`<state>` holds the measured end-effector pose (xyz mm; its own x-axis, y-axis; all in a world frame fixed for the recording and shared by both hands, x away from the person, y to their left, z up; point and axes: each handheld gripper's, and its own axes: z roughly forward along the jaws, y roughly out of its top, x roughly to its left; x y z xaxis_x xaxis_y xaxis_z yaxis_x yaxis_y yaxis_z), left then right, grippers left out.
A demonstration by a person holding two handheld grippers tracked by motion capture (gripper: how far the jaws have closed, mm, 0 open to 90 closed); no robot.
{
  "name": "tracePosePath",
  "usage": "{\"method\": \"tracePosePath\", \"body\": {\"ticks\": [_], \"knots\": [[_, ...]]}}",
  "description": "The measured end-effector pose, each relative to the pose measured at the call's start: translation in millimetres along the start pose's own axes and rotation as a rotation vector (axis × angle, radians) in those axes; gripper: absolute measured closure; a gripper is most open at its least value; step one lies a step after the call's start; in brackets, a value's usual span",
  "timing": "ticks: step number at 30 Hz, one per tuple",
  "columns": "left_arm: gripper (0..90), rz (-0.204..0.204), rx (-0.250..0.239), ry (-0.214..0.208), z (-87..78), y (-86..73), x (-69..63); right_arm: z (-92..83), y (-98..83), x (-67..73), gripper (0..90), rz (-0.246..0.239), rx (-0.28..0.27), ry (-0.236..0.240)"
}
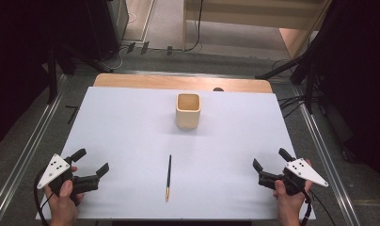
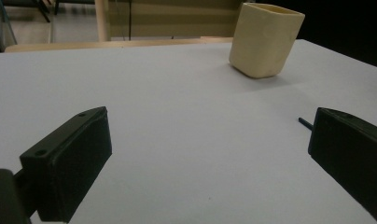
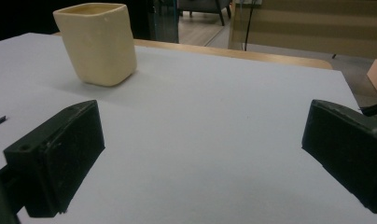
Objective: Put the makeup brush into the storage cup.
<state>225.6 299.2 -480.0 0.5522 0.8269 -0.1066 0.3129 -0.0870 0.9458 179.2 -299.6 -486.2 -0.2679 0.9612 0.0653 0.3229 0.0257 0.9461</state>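
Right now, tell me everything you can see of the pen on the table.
The pen is slim and dark, with a gold-coloured end nearest the person; its material cannot be told. It lies flat on the white table, lengthwise toward the cream cup and well apart from it. It sits between the two open tools and nothing touches it. Its dark far tip peeks past a jaw in the left gripper view.
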Motion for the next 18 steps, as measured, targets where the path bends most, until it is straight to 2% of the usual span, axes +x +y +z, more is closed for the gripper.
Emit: {"method": "tracePosePath", "body": {"ticks": [5, 9, 18], "knots": [[0.0, 0.012, 0.009, 0.005, 1.1, 2.1, -4.0, 1.1, -0.3, 3.0, 0.0, -0.014, 0.008, 0.008], [0.0, 0.037, 0.009, -0.016, 3.7, 7.9, -11.8, 0.8, 0.0, 4.7, 0.0, -0.027, 0.007, 0.012], [0.0, 0.04, 0.021, -0.043, 15.3, 16.9, -22.5, 1.3, 0.3, 6.4, 0.0, -0.031, 0.011, 0.02]]}}
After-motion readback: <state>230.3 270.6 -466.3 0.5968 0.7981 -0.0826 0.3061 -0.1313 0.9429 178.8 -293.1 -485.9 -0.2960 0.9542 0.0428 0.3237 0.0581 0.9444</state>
